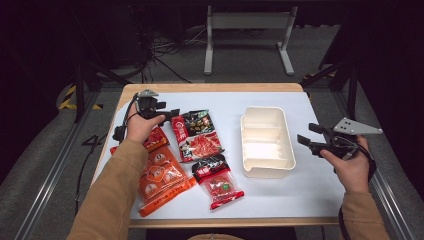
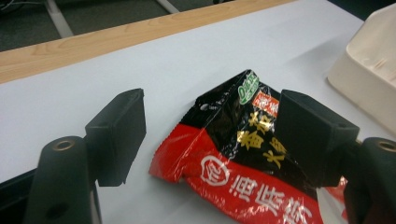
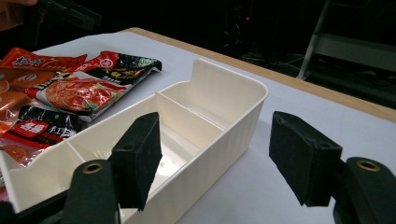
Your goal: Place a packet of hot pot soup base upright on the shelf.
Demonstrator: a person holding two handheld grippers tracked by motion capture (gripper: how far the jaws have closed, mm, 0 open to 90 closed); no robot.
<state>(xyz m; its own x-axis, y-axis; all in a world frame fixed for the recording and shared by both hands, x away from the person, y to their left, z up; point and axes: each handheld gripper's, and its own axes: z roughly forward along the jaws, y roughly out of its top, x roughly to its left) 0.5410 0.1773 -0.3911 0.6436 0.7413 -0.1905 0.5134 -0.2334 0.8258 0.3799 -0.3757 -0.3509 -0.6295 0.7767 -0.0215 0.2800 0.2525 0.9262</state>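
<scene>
Item: red-black sauce packet [image 2: 233, 158], lying flat on worktop [image 1: 300, 200], 9 o'clock of tray [image 1: 266, 141]. Light, soft, crinkly, slick film, prob. Left hand-held gripper [image 2: 210, 135] jaws standing apart, straddling top corner; sealed edge looking best for gripping. Right hand-held gripper [image 3: 215, 158] hovering w/ jaws apart.

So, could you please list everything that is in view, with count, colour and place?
Sauce packets: four, red, black and orange, left half of the table.
Divided bin: one, cream, three compartments, right of the packets.
Table: one, white top with a wooden edge.
White frame: one, on the floor beyond the table.
Left gripper: one, black, jaws apart over the corner of the far packet, not pressing it.
Right gripper: one, black, jaws apart, right of the bin.
Sleeves: two, tan, at the near edge.
</scene>
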